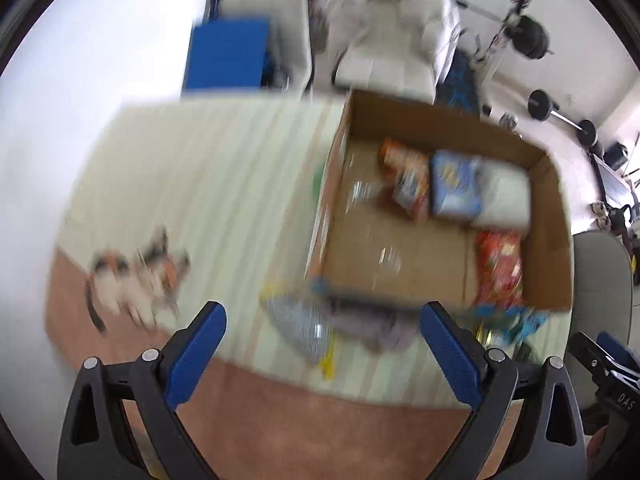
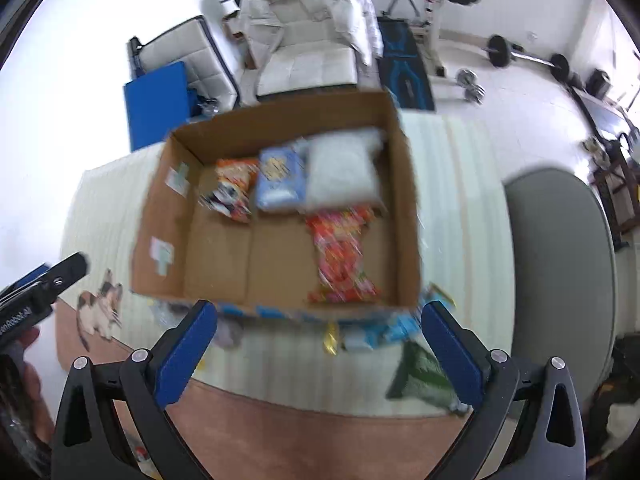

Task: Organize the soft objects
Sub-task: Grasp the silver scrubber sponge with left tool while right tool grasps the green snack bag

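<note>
An open cardboard box (image 2: 404,200) (image 1: 554,240) stands on a pale striped mat. Inside lie an orange snack bag (image 2: 234,188), a blue pack (image 2: 280,178), a white soft pack (image 2: 344,170) and a red snack bag (image 2: 340,256). In front of the box lie a clear plastic bag (image 1: 296,320), a grey soft item (image 1: 372,324), blue packets (image 2: 396,328) and a dark green packet (image 2: 420,372). My left gripper (image 1: 322,320) is open and empty above the clear bag and grey item. My right gripper (image 2: 318,320) is open and empty above the box's near edge.
The mat (image 2: 280,368) has a cat picture (image 2: 100,308) at its left and a brown border (image 2: 300,440) near me. A white armchair (image 2: 308,32), a blue panel (image 2: 158,104), barbells (image 2: 528,56) and a grey round seat (image 2: 560,264) surround it.
</note>
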The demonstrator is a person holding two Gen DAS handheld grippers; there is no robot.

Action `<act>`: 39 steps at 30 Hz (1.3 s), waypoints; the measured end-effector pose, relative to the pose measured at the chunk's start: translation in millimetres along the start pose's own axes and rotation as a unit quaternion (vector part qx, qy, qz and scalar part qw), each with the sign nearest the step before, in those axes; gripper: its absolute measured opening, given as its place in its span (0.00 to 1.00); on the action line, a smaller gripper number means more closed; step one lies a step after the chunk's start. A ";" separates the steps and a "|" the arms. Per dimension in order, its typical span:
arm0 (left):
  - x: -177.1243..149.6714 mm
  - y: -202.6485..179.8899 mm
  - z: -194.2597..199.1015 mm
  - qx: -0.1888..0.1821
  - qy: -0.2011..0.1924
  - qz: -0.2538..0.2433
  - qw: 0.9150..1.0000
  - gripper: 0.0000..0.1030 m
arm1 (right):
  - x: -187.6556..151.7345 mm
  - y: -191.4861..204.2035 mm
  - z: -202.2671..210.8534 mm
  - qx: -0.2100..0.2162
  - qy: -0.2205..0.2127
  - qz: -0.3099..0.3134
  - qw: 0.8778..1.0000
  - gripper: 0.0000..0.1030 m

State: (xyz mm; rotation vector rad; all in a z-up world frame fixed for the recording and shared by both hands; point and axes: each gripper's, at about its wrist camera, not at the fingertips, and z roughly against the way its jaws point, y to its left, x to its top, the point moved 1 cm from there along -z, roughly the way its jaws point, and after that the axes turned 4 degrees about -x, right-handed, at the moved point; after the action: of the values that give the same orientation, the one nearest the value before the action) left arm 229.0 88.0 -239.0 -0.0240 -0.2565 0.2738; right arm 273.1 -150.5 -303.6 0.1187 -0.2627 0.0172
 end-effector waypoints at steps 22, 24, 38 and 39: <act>-35.3 42.1 -157.5 0.032 0.158 0.087 0.983 0.87 | -89.5 -167.3 -135.9 -0.036 0.140 -0.391 0.909 1.00; -38.3 41.1 -155.9 0.035 0.158 0.080 0.984 0.87 | -92.5 -169.1 -147.1 -0.052 0.161 -0.391 0.905 0.97; -76.7 30.5 -163.7 0.049 0.165 0.052 0.984 0.81 | -103.2 -75.0 -140.4 -0.075 0.189 -0.072 0.977 0.71; -79.8 29.2 -165.6 0.051 0.162 0.045 0.984 0.53 | -102.7 -78.9 -138.3 -0.064 0.186 -0.096 0.976 0.71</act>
State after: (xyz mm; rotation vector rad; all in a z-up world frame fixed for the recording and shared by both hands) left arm 189.0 96.4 -420.7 0.0213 0.0834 0.3687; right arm 212.2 -212.5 -471.9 0.0109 0.1237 -0.1675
